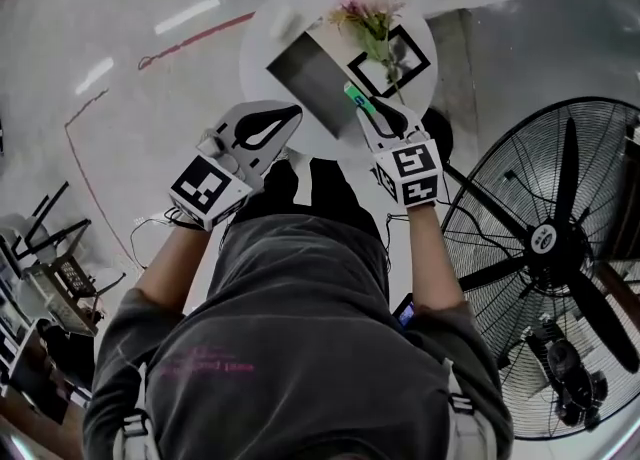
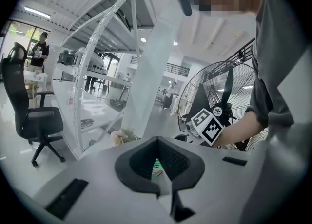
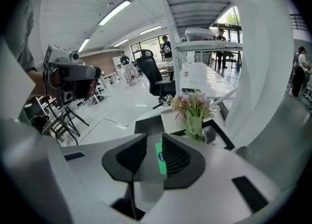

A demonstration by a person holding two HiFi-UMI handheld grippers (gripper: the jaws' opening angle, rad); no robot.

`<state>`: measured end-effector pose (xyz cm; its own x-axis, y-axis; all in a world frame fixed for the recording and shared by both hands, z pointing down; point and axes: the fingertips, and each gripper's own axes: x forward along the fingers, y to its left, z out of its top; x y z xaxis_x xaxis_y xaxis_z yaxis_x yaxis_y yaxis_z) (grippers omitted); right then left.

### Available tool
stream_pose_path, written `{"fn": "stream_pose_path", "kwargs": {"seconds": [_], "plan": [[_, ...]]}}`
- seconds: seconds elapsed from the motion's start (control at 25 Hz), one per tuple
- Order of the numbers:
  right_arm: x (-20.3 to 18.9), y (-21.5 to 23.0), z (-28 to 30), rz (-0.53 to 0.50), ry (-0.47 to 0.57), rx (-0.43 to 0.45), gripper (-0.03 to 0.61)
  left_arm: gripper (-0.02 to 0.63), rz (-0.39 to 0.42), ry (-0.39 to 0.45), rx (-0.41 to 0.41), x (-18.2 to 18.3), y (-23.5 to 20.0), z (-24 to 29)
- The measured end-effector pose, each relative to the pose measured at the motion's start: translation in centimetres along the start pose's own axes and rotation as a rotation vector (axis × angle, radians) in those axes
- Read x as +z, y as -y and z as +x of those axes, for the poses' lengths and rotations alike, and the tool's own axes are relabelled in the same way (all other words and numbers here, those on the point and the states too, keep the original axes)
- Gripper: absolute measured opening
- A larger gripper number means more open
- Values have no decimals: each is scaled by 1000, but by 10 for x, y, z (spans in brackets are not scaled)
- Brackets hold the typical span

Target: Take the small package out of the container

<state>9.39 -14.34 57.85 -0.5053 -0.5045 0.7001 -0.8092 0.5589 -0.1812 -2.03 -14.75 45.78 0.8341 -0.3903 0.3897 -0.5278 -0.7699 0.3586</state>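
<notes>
A small green package (image 1: 355, 98) (image 3: 160, 158) stands between the jaws of my right gripper (image 1: 365, 108) (image 3: 154, 138). It leans on the right-hand pad, and the other pad stands apart from it, so this gripper is open. It hangs over the near side of the round white table (image 1: 262, 33), beside the grey box-like container (image 1: 312, 76) (image 3: 148, 123). My left gripper (image 1: 297, 113) (image 2: 157, 140) hovers at the table's near left edge, its tips together with nothing held. Through its jaws the green package (image 2: 156, 167) shows beyond.
A bunch of pink flowers (image 1: 368, 20) (image 3: 194, 108) lies on a black-framed square marker (image 1: 392, 63) behind the container. A large floor fan (image 1: 560, 248) stands at the right. A black office chair (image 2: 34, 116) and a white shelving frame (image 2: 97, 72) stand to the left.
</notes>
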Motion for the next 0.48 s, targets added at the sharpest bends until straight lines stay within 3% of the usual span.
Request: {"fn": "stream_pose_path", "kwargs": {"seconds": [0.48], "plan": [[-43,8,24,-245,-174,-18,143,15,-32,-39,13,-21,-3,13]]}}
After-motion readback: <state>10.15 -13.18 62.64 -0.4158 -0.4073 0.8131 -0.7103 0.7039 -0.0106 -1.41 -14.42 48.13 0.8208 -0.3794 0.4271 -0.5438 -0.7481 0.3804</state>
